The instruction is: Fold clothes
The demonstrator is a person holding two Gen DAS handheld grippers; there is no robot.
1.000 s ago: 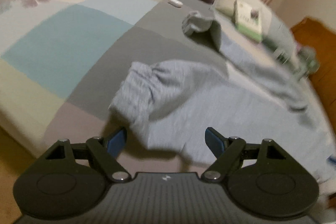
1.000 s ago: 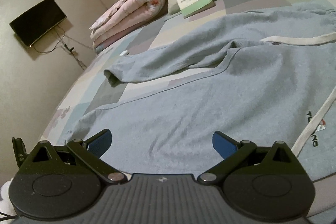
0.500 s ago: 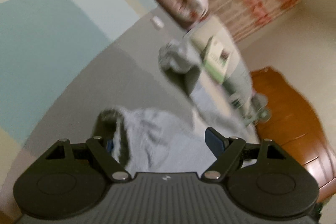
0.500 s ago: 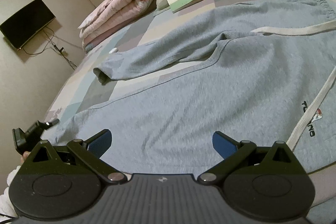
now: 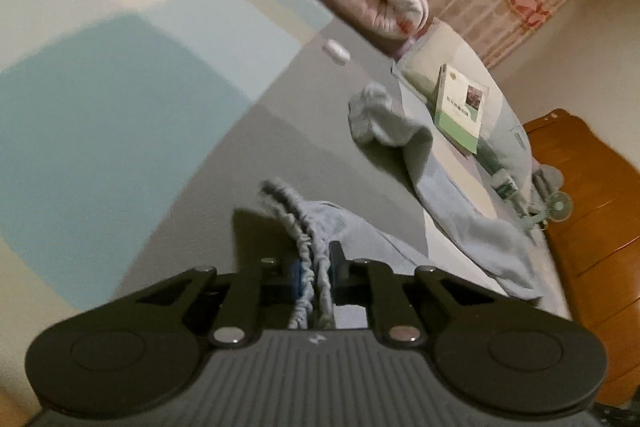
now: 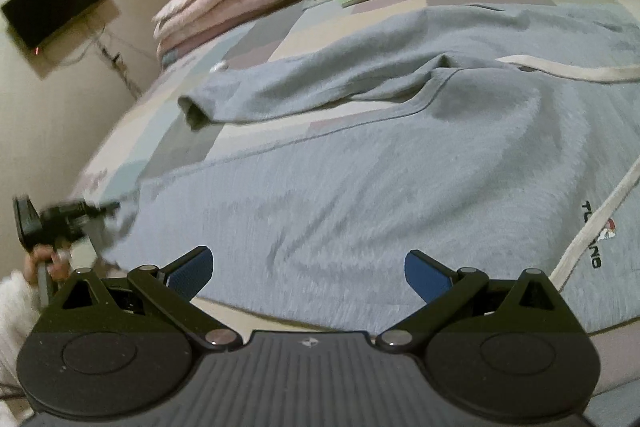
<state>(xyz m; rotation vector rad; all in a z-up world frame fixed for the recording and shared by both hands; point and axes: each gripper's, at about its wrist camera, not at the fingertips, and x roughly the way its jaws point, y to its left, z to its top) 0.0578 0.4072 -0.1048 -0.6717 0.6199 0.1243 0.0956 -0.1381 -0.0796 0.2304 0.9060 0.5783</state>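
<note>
The left gripper (image 5: 316, 277) is pinching, fingers nearly together, the gathered cuff (image 5: 298, 223) of grey-blue sweatpants (image 6: 380, 167) lying spread across the bed (image 5: 100, 115), while the right gripper (image 6: 308, 273) is hovering, fingers wide and empty, over the near edge.

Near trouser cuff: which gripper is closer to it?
Left. The left gripper is shut on the near trouser cuff; the right gripper hovers open over the thigh area, well along the leg.

Right claw (image 6: 308, 273) open above grey sweatpants (image 6: 380, 163) spread on bed (image 6: 360, 1).
</note>
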